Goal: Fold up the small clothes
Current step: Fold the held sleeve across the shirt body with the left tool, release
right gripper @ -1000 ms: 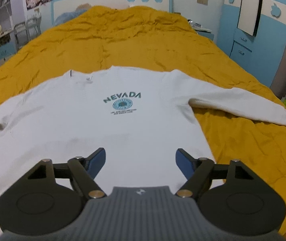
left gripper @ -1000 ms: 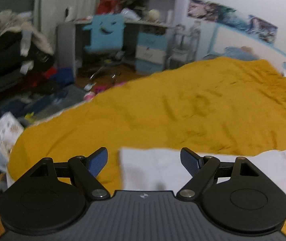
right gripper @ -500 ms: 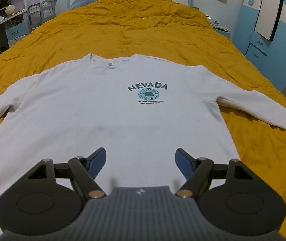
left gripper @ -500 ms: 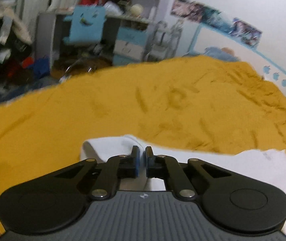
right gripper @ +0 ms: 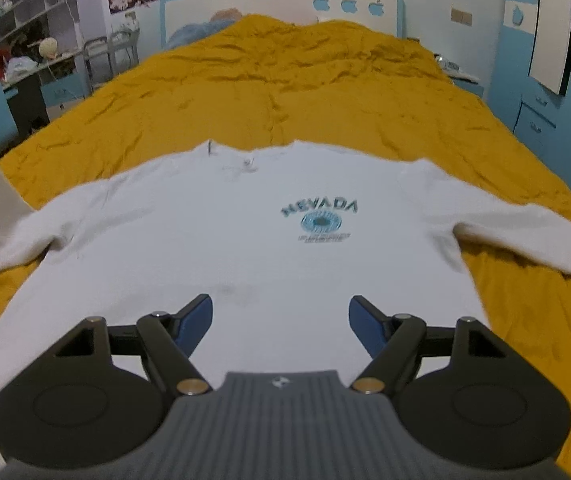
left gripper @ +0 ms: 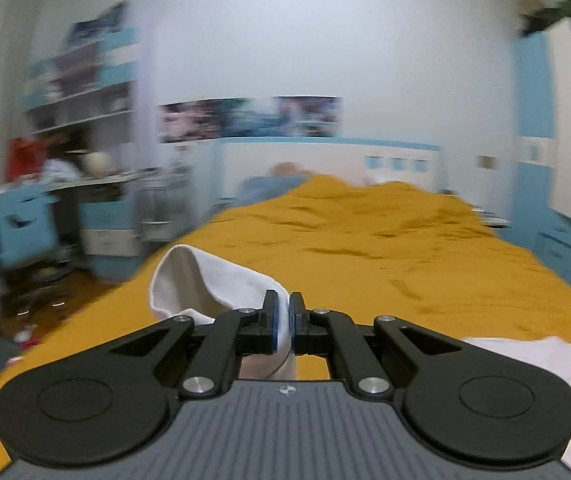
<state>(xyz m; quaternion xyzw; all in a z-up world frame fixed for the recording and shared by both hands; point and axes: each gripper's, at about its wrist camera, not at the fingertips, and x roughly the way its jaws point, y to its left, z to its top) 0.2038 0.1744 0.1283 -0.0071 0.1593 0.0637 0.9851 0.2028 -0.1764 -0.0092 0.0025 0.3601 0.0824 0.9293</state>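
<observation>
One white long-sleeved sweatshirt [right gripper: 269, 248] with a teal "NEVADA" print lies face up on the mustard-yellow bedspread [right gripper: 285, 80], directly ahead of and below the right tool [right gripper: 280, 322].

Left tool [left gripper: 281, 322]: clamped on the cuff end of the sweatshirt's sleeve [left gripper: 205, 280]; white cloth is pinched between the pads and bulges up just left of the tips. In the right wrist view the same sleeve rises off the bed at the far left edge, well apart from the right tool.

Right tool: jaws apart, nothing between them, over the lower body of the shirt; contact with the cloth cannot be told.

Step in hand (judged): first fold, sleeve picked up and ready to go across the chest.

Next move calls for: carrying the cuff inward over the print, laying it flat without dragging the body, then letting go.

Count: sweatshirt 1; sleeves 2 (one lifted, one flat to the right); tools 2.
</observation>
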